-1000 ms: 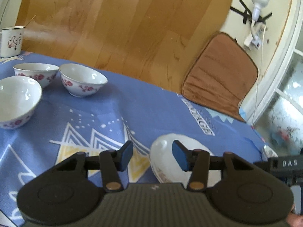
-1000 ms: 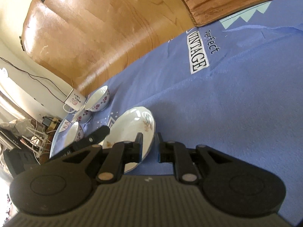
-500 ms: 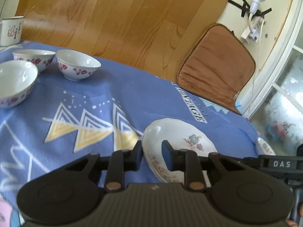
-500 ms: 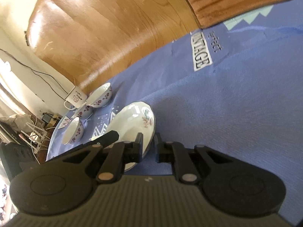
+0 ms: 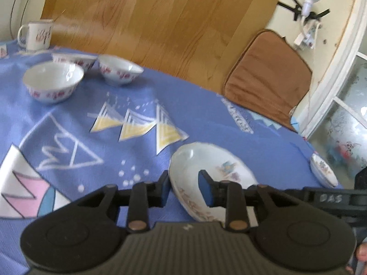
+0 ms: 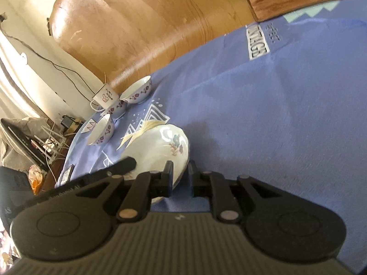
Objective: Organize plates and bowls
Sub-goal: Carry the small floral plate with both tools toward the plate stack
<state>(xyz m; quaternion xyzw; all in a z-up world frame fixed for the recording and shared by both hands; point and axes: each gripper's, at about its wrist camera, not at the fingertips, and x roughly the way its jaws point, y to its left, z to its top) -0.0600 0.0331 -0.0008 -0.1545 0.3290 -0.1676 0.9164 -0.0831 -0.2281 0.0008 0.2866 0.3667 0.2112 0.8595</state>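
Plate rim between right fingers

Bare blue patterned cloth on the surface lies open right of the white floral plate. Three white red-flowered bowls and a white mug crowd the far left corner; a small floral dish sits at the right edge.

bowls: 3 | plates: 2 | mug: 1 | cushion: 1
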